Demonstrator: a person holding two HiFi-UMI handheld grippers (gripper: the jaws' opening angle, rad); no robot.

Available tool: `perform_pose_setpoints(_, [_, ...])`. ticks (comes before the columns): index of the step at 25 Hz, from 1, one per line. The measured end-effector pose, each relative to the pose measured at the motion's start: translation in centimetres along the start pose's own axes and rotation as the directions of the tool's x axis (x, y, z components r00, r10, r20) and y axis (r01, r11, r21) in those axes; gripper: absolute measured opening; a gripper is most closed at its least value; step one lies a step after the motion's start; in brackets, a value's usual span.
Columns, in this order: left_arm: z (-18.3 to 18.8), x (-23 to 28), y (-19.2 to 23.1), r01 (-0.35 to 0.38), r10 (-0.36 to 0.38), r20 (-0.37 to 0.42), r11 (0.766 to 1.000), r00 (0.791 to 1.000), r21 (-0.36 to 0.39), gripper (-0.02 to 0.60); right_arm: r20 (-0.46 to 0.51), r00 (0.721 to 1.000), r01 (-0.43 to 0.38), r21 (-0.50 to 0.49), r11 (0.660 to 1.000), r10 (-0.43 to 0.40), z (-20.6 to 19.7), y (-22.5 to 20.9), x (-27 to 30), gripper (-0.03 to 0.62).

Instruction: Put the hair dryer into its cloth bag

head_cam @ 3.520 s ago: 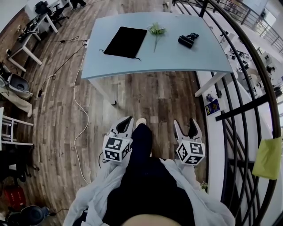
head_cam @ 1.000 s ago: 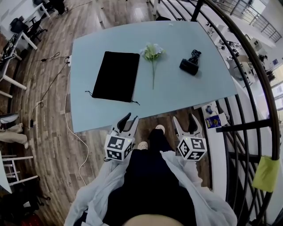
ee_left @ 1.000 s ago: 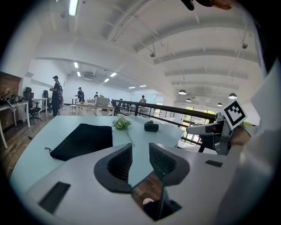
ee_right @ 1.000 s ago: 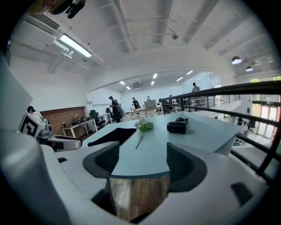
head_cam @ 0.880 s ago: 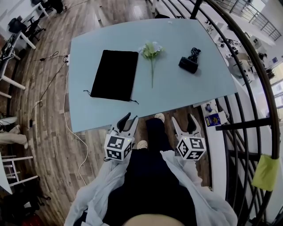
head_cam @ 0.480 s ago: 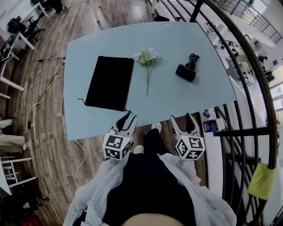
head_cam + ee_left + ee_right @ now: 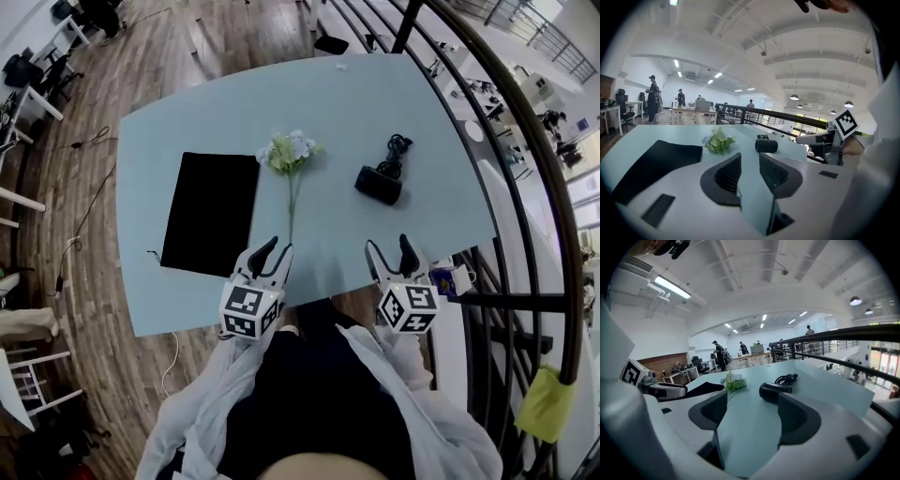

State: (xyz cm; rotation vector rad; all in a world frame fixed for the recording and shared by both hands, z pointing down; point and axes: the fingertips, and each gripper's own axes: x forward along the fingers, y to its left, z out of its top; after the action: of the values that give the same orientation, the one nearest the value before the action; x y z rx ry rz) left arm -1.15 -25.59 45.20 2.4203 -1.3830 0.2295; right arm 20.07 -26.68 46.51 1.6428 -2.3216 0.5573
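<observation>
A black hair dryer (image 7: 379, 184) with its coiled cord lies on the right part of the pale blue table (image 7: 375, 103). It also shows in the right gripper view as the hair dryer (image 7: 775, 391), just beyond the jaws. A flat black cloth bag (image 7: 210, 212) lies on the left part; its near corner is the bag (image 7: 651, 161). My left gripper (image 7: 272, 251) hangs over the table's near edge, jaws apart with nothing between them. My right gripper (image 7: 393, 252) stands open and empty, short of the dryer.
An artificial flower sprig (image 7: 290, 161) lies between bag and dryer. A dark curved railing (image 7: 525, 169) runs along the right side. A white cable (image 7: 171, 352) trails on the wooden floor at left. Desks and chairs (image 7: 19, 70) stand at far left.
Both grippers have come forward from the floor to the table's near edge. The table and its objects now sit closer and lower in the head view. The jaws look unchanged.
</observation>
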Motion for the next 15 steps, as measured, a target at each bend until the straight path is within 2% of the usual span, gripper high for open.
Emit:
perform_pose_setpoints(10, [2.4, 8.1, -0.9, 0.038, -0.038, -0.024, 0.999, 0.999, 0.011, 0.115, -0.042, 0.999, -0.029, -0.015, 0.999, 0.029, 2.6, -5.7, 4.9, 0.341])
perform_pose_setpoints(13, [3.0, 10.2, -1.2, 0.056, -0.055, -0.035, 0.998, 0.998, 0.038, 0.115, -0.098, 0.988, -0.122, -0.06, 0.991, 0.116, 3.1, -6.8, 6.6, 0.349])
perform_pose_setpoints(15, [3.3, 11.3, -1.3, 0.065, -0.063, -0.044, 0.997, 0.997, 0.051, 0.115, -0.136, 0.976, -0.187, -0.127, 0.974, 0.169, 4.0, -7.5, 7.7, 0.351])
